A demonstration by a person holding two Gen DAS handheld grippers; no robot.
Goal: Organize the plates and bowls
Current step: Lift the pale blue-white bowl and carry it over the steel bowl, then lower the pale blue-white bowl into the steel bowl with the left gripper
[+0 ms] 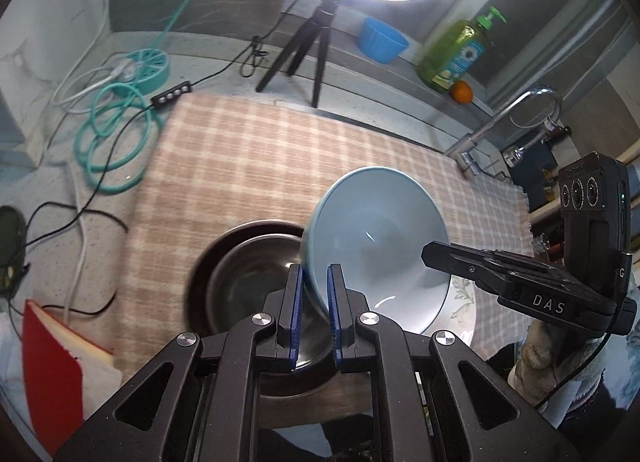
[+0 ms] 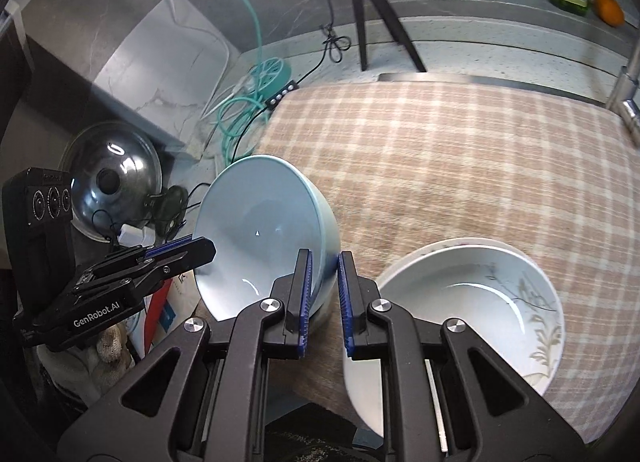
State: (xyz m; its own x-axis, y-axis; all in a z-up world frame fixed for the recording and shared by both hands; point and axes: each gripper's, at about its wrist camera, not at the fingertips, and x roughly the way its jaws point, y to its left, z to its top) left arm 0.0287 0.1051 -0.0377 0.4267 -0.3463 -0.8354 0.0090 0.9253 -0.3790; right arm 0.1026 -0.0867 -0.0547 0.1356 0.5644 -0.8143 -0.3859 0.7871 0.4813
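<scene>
Both grippers grip one pale blue bowl (image 1: 372, 250) by its rim, from opposite sides. The left gripper (image 1: 316, 294) is clenched on the rim's left edge, blue pads on either face of the wall. The right gripper (image 2: 323, 286) is clenched on the right edge in the same way. The bowl hangs tilted above the near part of the checked cloth (image 1: 248, 158), between a dark steel bowl (image 1: 248, 274) on the left and a white bowl with a leaf pattern (image 2: 472, 302) on the right.

The step in hand seems to be carrying the blue bowl across to stack it with another dish. To do it well, the two hands should travel together so the rim is neither twisted nor pulled apart. The bowl should be levelled before it goes down. It should be centred over the target and lowered until it rests there, and only then should both grips let go.

Which dish is the target cannot be told. The white bowl appears to sit on a plate, but only a thin sliver of rim shows behind it. The steel bowl's near side is hidden behind the left gripper's fingers, and its outline is blurred. The blue bowl's underside is out of sight.
</scene>
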